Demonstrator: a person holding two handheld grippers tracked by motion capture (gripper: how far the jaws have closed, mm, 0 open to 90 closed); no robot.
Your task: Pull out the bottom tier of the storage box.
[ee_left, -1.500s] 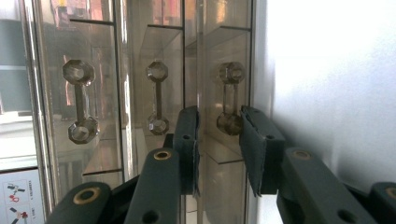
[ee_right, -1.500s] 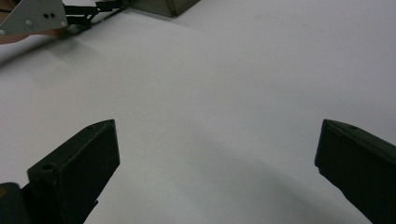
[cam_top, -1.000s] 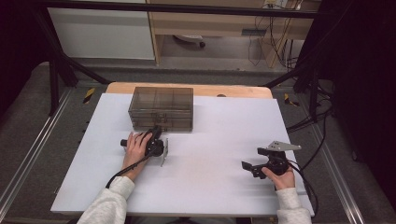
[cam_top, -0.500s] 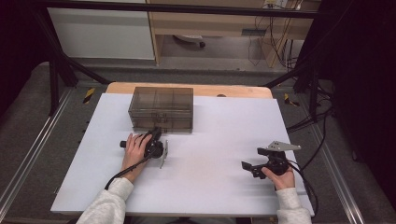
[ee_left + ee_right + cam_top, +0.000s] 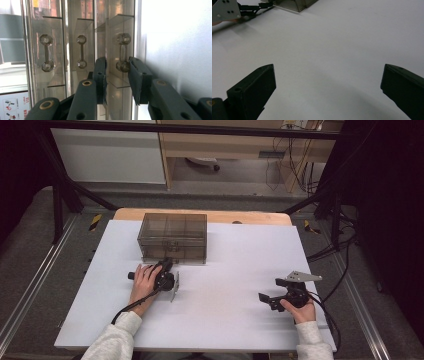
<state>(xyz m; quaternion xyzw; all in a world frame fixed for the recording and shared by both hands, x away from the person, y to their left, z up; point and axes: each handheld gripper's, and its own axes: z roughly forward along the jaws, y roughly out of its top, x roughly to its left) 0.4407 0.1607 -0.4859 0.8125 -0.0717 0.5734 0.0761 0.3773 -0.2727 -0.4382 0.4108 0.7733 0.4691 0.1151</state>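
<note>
On the left of the white counter [image 5: 235, 270], a smoky see-through plastic box [image 5: 173, 237] of drawers stands near the far edge, its front turned toward the person. The left gripper [image 5: 167, 263] is held level and rolled onto its side right at that front, low down. Judging by the pose, the roll is there so that the jaws can straddle a drawer handle, which would otherwise lie across them.

In the left gripper view three clear handles with faceted knob ends show on the box front. The rightmost handle [image 5: 123, 52] sits between the two black jaws, with one knob end just beside the right-hand pad. The jaws stand partly closed around the handle, but a gap shows on the other side. I cannot tell whether the pads already press on it. A pull toward the person looks like the step being prepared, and the drawer itself appears shut.

Well apart to the right, the right gripper [image 5: 270, 300] rests low over bare counter near the front edge, aimed toward the left hand [image 5: 144, 282]. Its jaws are spread wide with nothing between them. It seems parked there to stay clear, and perhaps to steady the box later.
</note>
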